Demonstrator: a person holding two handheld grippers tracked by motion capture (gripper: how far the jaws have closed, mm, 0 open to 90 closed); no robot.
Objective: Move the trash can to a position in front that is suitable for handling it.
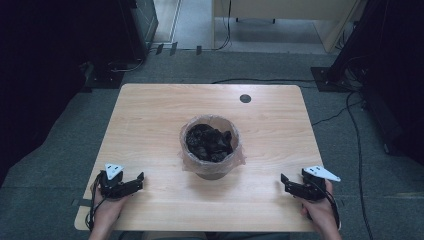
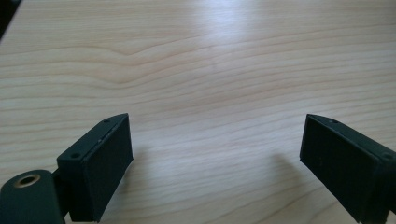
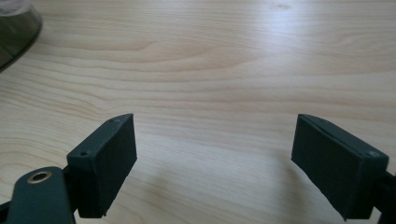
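A small round bin (image 1: 210,145) lined with a clear plastic bag stands at the middle of the wooden table (image 1: 150,115), and dark crumpled stuff (image 1: 208,142) lies inside it. My left gripper (image 1: 131,181) rests low over the table's near left corner, jaws wide apart with nothing between them (image 2: 215,154). Over the near right corner my right gripper (image 1: 290,184) is also open and empty (image 3: 215,154). Both point inward toward the bin and stand well apart from it. The bin's dark base (image 3: 16,32) shows at the upper left of the right gripper view.
A round dark cable hole (image 1: 245,98) sits near the table's far edge. Grey carpet surrounds the table, with black cables (image 1: 350,115) on the floor at the right and dark equipment at the far left. Bare wood lies on both sides of the bin.
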